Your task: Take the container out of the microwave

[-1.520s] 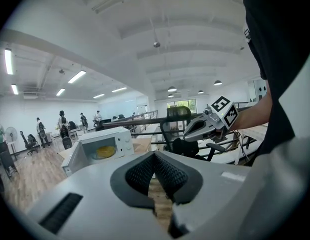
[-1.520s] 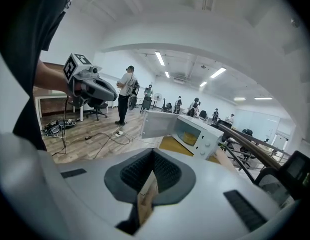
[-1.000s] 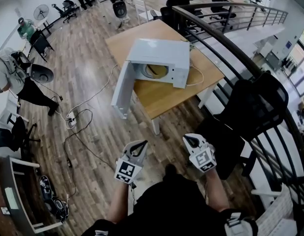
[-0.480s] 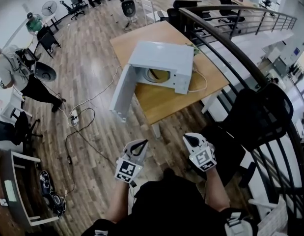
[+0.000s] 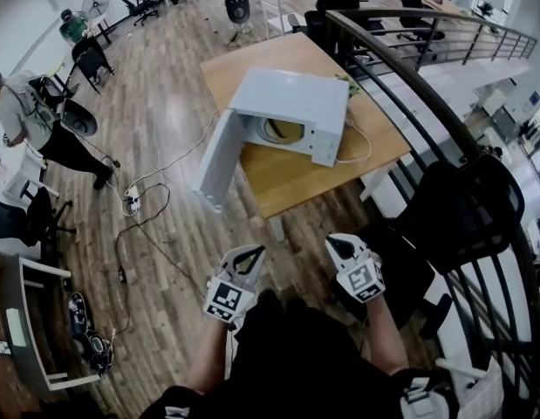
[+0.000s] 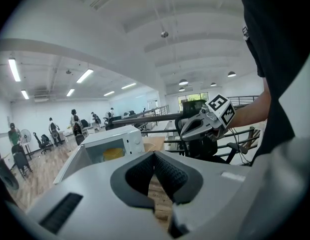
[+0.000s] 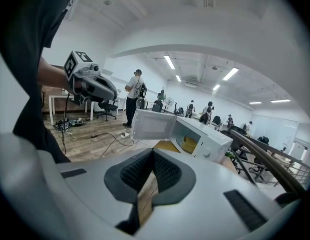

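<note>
Far left, a person (image 5: 23, 120) stands on the wood floor (image 5: 165, 85), well apart from the table. A cable (image 5: 134, 238) loops over the boards between that person and the microwave.

Door (image 5: 215, 157): swung fully open to the left, hanging past the table's edge.

Microwave (image 5: 294, 97): white, on a wooden table (image 5: 291, 180), cavity facing the person holding the grippers. A white cord (image 5: 357, 151) trails from its right side across the tabletop.

Container (image 5: 283, 130): yellow, inside the cavity, on its floor. It also shows through the opening in the left gripper view (image 6: 113, 154) and the right gripper view (image 7: 190, 144). Looks like a round tub, though it is too small to be sure of the shape.

Right of the table, a dark curved railing (image 5: 409, 85) runs down the frame, with a black chair (image 5: 461, 201) below it.

Left gripper (image 5: 255, 251): held low near the person's body, well short of the table, pointing toward the microwave. Jaws closed, ridged pads (image 6: 144, 171) meeting at the tips, nothing between them.

Right gripper (image 5: 332, 242): beside the left, level with it, also well apart from the microwave. Jaws closed tip to tip and empty, only floor and table edge seen through the gap below the tips.
</note>
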`<state>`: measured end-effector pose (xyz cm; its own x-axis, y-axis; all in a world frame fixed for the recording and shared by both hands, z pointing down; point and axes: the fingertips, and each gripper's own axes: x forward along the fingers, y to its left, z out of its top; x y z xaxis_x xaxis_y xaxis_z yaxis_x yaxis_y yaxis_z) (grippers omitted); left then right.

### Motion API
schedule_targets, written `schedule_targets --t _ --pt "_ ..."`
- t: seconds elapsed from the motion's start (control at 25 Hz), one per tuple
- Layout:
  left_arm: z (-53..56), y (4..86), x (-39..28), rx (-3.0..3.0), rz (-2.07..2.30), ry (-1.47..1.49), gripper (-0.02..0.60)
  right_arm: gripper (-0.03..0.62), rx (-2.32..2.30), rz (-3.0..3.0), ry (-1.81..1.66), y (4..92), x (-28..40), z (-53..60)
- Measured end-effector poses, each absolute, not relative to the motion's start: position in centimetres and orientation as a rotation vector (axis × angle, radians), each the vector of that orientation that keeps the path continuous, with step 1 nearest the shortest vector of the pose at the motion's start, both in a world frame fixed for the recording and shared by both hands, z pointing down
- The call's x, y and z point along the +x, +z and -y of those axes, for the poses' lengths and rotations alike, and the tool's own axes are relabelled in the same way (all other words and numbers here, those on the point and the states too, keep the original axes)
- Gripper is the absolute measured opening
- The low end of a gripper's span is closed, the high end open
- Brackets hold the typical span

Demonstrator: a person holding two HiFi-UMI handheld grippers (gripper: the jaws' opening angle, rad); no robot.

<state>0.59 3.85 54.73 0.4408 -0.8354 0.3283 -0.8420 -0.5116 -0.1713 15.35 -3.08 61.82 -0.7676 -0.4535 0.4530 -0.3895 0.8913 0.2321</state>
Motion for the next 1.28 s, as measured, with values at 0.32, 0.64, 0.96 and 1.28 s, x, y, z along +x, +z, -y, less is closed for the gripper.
schedule_targets --t 0.32,0.64,0.96,1.28 --pt "-2.3 55.6 1.4 2.671 1.513 0.569 0.002 -0.002 0.594 2.524 -0.227 61.9 16.0 3.4" --pt "0.3 56.4 1.7 2.707 1.449 0.565 0.002 -0.002 0.662 2.49 -0.207 62.3 16.7 5.4" --pt "3.7 56.3 -0.5 2.719 1.416 0.561 0.002 -0.002 0.716 2.488 -0.149 63.2 14.9 8.0" --pt "8.2 56.1 -4.0 2.724 1.388 0.548 0.002 -0.002 0.718 2.47 -0.168 62.1 10.9 12.3"
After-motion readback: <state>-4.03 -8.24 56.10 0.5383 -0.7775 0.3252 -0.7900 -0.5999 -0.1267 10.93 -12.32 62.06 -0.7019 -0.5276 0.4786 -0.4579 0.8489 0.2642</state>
